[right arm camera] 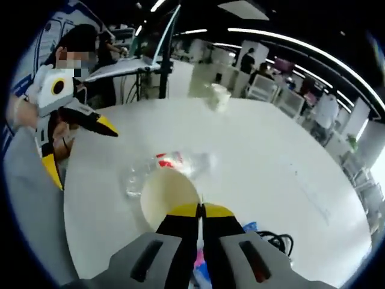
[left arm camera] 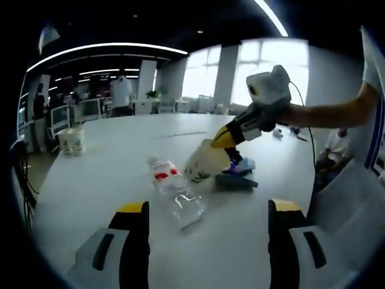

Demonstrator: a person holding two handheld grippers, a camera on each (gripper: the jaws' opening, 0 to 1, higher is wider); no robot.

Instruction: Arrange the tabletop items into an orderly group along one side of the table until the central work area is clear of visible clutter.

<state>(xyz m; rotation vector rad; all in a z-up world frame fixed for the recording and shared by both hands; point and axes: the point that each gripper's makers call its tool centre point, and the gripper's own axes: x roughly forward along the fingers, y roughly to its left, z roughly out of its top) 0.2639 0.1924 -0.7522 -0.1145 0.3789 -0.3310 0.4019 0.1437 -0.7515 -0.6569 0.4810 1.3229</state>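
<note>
A clear plastic bottle (left arm camera: 175, 192) with a red label lies on its side on the white table (left arm camera: 108, 180), just beyond my left gripper (left arm camera: 209, 208), whose jaws stand wide open with nothing between them. My right gripper (left arm camera: 220, 142) comes in from the right, shut on a white paper cup (left arm camera: 206, 162) that is tilted over beside the bottle. In the right gripper view the right gripper (right arm camera: 201, 209) pinches the near rim of the paper cup (right arm camera: 168, 192), whose mouth faces the camera. The bottle (right arm camera: 162, 165) lies behind the cup. The left gripper (right arm camera: 81, 150) is open at the left.
A blue object (left arm camera: 239, 171) with a black cable (right arm camera: 277, 241) lies under the right gripper. Stacked paper cups (left arm camera: 72, 141) stand near the table's far edge (right arm camera: 218, 96). A person's arm (left arm camera: 331, 114) reaches in from the right. Desks and chairs surround the table.
</note>
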